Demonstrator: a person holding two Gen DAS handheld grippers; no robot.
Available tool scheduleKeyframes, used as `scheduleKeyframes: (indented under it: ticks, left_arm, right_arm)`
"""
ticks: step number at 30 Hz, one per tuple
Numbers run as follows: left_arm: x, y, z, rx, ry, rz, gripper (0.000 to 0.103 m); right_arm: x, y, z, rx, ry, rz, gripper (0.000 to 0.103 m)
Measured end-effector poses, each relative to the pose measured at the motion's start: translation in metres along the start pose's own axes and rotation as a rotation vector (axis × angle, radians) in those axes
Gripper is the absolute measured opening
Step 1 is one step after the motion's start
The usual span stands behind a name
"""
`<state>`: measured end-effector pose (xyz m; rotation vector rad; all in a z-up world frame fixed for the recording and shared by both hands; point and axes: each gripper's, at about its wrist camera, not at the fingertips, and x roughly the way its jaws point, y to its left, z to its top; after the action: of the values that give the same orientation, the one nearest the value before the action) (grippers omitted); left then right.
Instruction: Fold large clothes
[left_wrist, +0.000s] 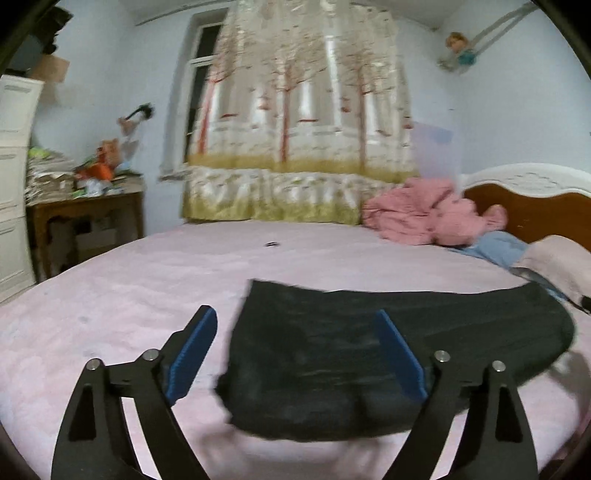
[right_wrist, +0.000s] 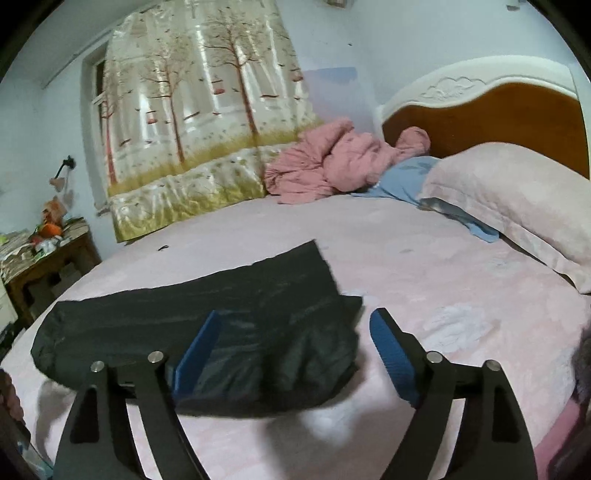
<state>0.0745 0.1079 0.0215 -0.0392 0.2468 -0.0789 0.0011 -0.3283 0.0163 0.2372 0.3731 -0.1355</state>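
Observation:
A black garment (left_wrist: 369, 350) lies folded flat on the pink bed sheet (left_wrist: 129, 295); it also shows in the right wrist view (right_wrist: 240, 325). My left gripper (left_wrist: 295, 325) is open above the garment's left end, its jaws straddling that edge, holding nothing. My right gripper (right_wrist: 295, 328) is open above the garment's right end, its left pad over the cloth and its right pad over the sheet (right_wrist: 461, 295). Neither gripper touches the cloth as far as I can tell.
A crumpled pink garment (right_wrist: 332, 162) and a blue cloth (right_wrist: 410, 177) lie by the headboard (right_wrist: 498, 114). A pink pillow (right_wrist: 517, 206) lies at the right. A cluttered wooden side table (left_wrist: 85, 206) stands left of the bed. A printed curtain (left_wrist: 303, 122) hangs behind.

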Motion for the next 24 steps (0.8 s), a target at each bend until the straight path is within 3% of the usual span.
scheduleKeyframes:
  ticks: [4,7,16,22,24]
  left_arm:
    - [-0.012,-0.026,0.004,0.041,-0.04,-0.072,0.099]
    - [-0.014,-0.036,0.0,0.057,-0.01,-0.16,0.099]
    - [-0.012,-0.059,-0.007,0.086,0.004,-0.174,0.099]
    - [-0.005,-0.074,-0.008,0.057,0.037,-0.252,0.099]
    - [0.0,-0.078,-0.005,0.052,0.048,-0.263,0.099]
  right_arm:
    - [-0.005,0.015,-0.009,0.015,0.005,0.02,0.087]
    - [-0.009,0.019,-0.022,0.043,-0.002,0.031,0.087]
    - [-0.002,0.028,-0.046,0.021,0.043,0.025,0.087]
    - [0.017,0.012,-0.052,0.171,0.134,0.145,0.087]
    - [0.027,0.002,-0.057,0.283,0.197,0.219,0.087]
